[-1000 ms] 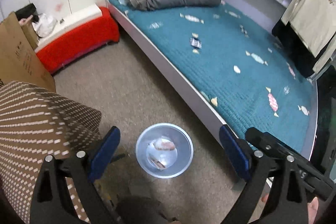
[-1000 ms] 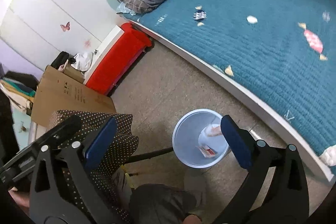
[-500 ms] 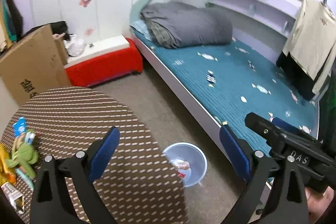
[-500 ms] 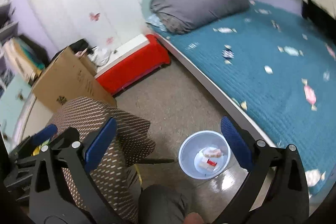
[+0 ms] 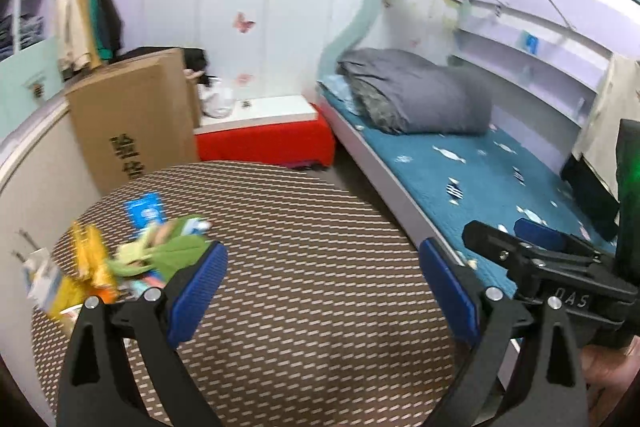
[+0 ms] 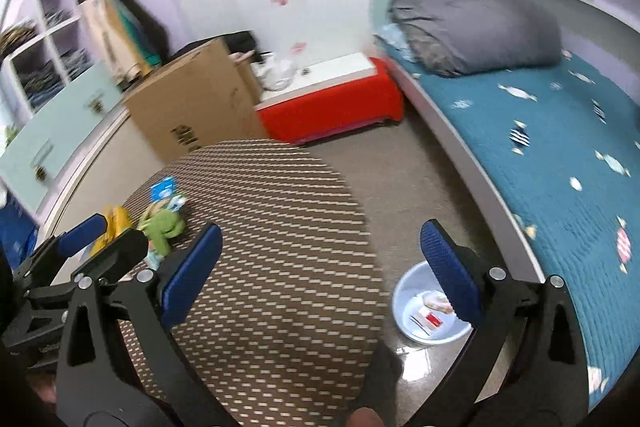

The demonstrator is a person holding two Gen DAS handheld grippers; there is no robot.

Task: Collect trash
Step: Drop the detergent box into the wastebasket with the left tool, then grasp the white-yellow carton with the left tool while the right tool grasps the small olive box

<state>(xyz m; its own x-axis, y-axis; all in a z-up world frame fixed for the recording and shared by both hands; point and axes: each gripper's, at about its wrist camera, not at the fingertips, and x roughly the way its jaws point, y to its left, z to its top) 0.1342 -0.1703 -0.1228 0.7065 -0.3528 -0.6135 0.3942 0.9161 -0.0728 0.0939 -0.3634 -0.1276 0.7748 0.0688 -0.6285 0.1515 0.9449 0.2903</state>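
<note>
A heap of wrappers lies at the left of the round brown patterned table (image 5: pixel 312 267): a green wrapper (image 5: pixel 176 251), a yellow packet (image 5: pixel 90 259) and a blue packet (image 5: pixel 144 211). The right wrist view shows the same green wrapper (image 6: pixel 162 225), yellow packet (image 6: pixel 112 223) and blue packet (image 6: pixel 163 189). My left gripper (image 5: pixel 324 291) hangs open over the table, just right of the heap, with nothing in it. My right gripper (image 6: pixel 320 267) is open too, above the table's right edge. A pale blue bin (image 6: pixel 430 311) on the floor holds a few wrappers.
A bed with a teal cover (image 5: pixel 480 179) and a grey duvet (image 5: pixel 416 99) runs along the right. A red bench (image 5: pixel 264 143) and a cardboard box (image 5: pixel 132 119) stand behind the table. Shelves (image 6: pixel 52 39) line the left wall. Grey floor (image 6: pixel 400 179) lies between table and bed.
Both grippers have lifted from above the bin and swung left, up over the table. The wrapper heap has come into view. Both stay open.
</note>
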